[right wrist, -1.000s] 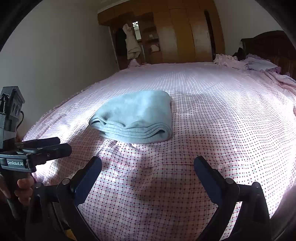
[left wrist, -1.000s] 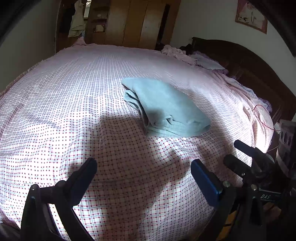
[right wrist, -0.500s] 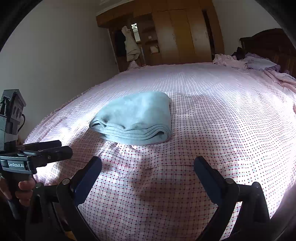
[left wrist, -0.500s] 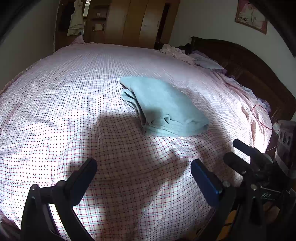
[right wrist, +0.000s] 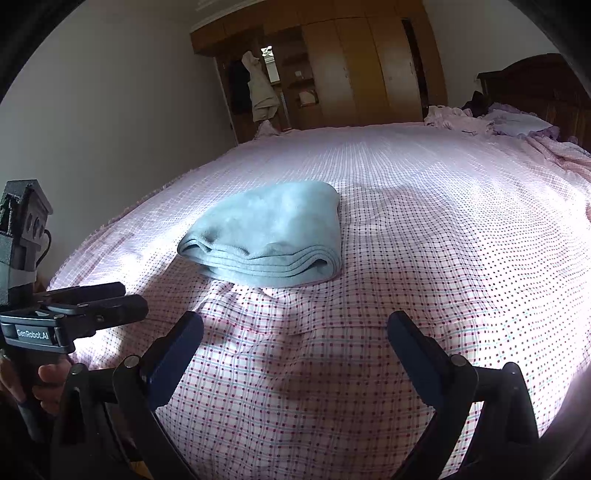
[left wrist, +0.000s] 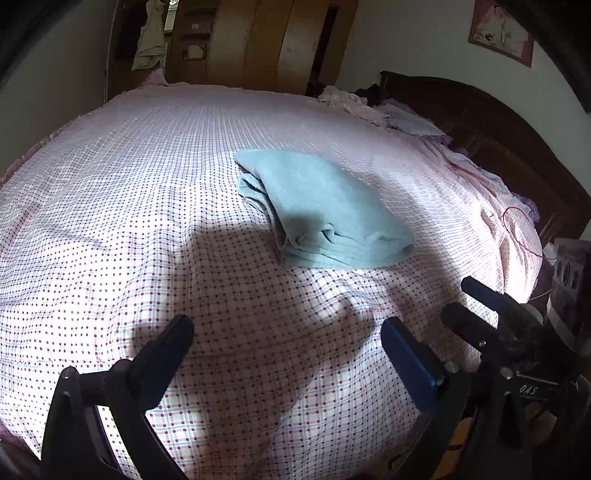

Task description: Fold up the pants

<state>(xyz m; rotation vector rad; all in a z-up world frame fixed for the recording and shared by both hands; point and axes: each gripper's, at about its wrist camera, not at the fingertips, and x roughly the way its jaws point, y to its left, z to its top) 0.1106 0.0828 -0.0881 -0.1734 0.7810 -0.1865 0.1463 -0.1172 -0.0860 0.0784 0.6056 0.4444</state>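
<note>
Pants [left wrist: 325,206] folded on bed [left wrist: 110,184]; both fingers spread, empty; picture [left wrist: 502,33] only in left view

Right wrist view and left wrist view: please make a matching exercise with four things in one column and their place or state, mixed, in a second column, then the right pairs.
1. light blue fleece pants
2. left tool
3. pink checked bedsheet
4. beige garment

a. hangs at the wooden wardrobe
b. covers the bed
c. folded, lying on the bed
d. open, holding nothing

Pairs: 1-c, 2-d, 3-b, 4-a
</note>
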